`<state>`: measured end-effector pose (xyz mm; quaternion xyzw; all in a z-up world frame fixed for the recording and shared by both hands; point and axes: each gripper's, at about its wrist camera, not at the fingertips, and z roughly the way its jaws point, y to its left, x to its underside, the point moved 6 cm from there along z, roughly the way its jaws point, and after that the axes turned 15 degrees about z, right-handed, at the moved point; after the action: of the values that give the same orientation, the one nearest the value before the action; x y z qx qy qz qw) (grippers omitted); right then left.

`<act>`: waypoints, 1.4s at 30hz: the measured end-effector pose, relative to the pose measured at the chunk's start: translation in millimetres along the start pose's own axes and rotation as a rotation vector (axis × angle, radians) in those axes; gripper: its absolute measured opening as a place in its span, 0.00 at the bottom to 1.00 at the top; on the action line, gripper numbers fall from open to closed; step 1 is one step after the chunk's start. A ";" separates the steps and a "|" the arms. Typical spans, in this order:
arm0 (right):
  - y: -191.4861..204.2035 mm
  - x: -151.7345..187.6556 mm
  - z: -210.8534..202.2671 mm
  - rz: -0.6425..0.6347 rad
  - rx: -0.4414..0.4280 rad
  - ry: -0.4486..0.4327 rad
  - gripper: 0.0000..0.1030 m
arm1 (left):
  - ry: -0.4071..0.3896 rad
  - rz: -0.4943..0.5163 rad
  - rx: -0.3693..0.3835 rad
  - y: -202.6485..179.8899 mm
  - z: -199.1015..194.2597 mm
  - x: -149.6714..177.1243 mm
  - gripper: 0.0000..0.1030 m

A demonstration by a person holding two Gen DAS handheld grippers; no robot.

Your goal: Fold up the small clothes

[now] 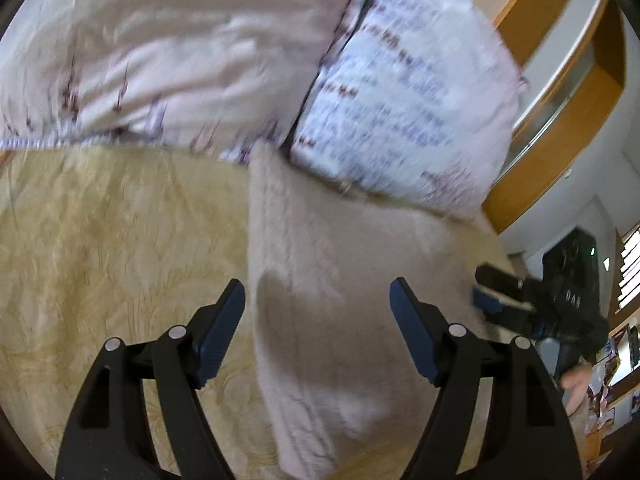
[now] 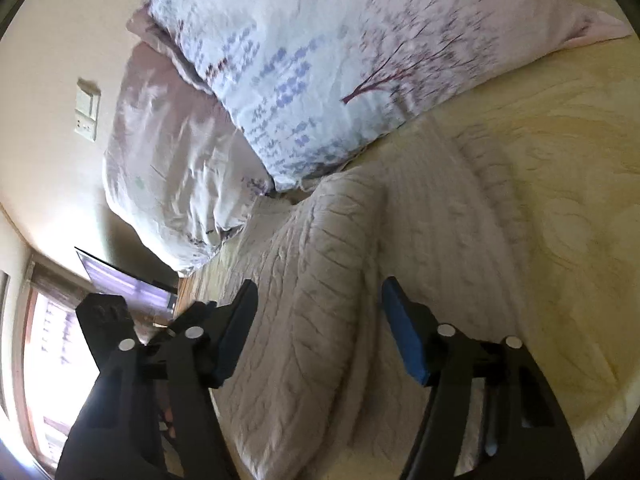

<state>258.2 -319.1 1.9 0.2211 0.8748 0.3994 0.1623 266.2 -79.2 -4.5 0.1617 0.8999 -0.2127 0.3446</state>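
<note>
Right now a pale beige cable-knit garment (image 1: 340, 300) lies folded lengthwise on the cream patterned bedspread (image 1: 100, 232), its far end by the blossom-print pillow (image 2: 320, 60). Both the left gripper (image 1: 318, 320) and right gripper (image 2: 316, 316) hover above it, fingers apart, gripping nothing.

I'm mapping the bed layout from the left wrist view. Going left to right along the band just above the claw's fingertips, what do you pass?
Yellow bedspread → pale knitted garment → right claw at the garment's right edge → dark device with a green light → bright window.
</note>
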 end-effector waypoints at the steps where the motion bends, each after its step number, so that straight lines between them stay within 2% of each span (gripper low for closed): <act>1: -0.5 0.6 7.4 -0.004 0.024 0.017 0.54 | 0.017 -0.007 0.008 2.8 2.5 4.2 0.72; 3: -3.1 3.0 18.5 -0.001 0.040 0.049 0.47 | 0.039 -0.022 0.040 5.4 6.3 12.3 0.72; 8: -10.4 -5.9 25.9 0.099 -0.045 0.059 0.38 | 0.056 -0.074 0.128 6.2 14.0 16.6 0.72; 10: -16.9 -12.9 28.7 0.161 -0.073 0.059 0.28 | 0.059 -0.095 0.150 7.0 14.4 18.9 0.72; 12: -16.2 -16.0 29.2 0.161 -0.081 0.049 0.19 | 0.058 -0.106 0.163 6.6 12.8 21.2 0.72; 13: -10.6 -16.2 25.9 0.117 -0.059 0.016 0.18 | 0.058 -0.112 0.167 5.5 15.0 19.4 0.72; 19: 52.5 0.8 -7.3 -0.330 0.123 -0.225 0.15 | 0.055 -0.125 0.181 2.4 11.7 17.5 0.73; 23: 76.7 7.2 -25.6 -0.515 0.210 -0.316 0.15 | 0.044 -0.113 0.198 -2.7 7.4 15.3 0.74; 25: 74.4 4.0 -34.4 -0.548 0.257 -0.338 0.15 | 0.041 -0.101 0.208 -6.9 5.7 14.3 0.74; 30: 44.9 -10.3 -46.5 -0.532 0.347 -0.358 0.15 | 0.051 -0.070 0.240 -21.1 7.0 15.2 0.73; 42: 13.1 -27.5 -63.7 -0.465 0.394 -0.414 0.15 | 0.061 0.006 0.266 -50.9 11.1 17.9 0.73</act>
<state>255.6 -365.5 55.0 0.1195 0.9105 0.1225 0.3765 237.3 -125.6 -10.5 0.2148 0.8735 -0.3239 0.2932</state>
